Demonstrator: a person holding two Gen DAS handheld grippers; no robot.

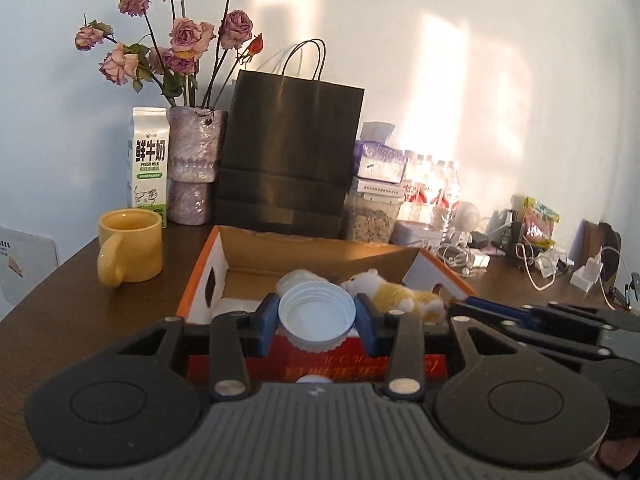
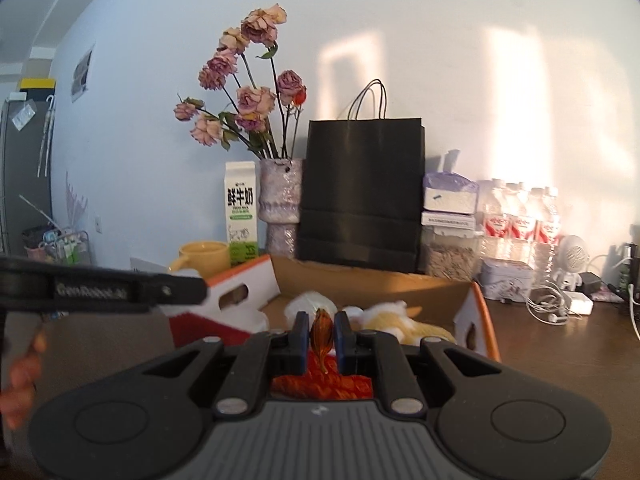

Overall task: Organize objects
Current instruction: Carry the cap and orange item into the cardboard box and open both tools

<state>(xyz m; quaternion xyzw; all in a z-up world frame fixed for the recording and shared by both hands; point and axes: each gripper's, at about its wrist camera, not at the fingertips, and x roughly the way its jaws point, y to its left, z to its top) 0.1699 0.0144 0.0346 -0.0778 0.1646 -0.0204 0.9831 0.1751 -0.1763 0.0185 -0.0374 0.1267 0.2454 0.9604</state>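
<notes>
My left gripper [image 1: 317,316] is shut on a white screw lid [image 1: 316,317], held above the near wall of an open orange and white cardboard box [image 1: 200,276]. Inside the box lie a yellow and white plush toy [image 1: 400,294] and a pale rounded object [image 1: 298,278]. My right gripper [image 2: 322,334] is shut on a small amber glass piece [image 2: 322,334], held over the same box [image 2: 240,292]. The plush toy [image 2: 400,318] lies beyond its fingers. The right gripper shows as black links [image 1: 560,320] at the right of the left wrist view.
A yellow mug [image 1: 130,252], a milk carton [image 1: 148,160], a vase of dried roses [image 1: 194,160] and a black paper bag [image 1: 290,152] stand behind the box. Water bottles [image 2: 520,220], a jar, a tin and tangled cables [image 2: 552,308] crowd the right. A hand [image 2: 20,376] is at the left.
</notes>
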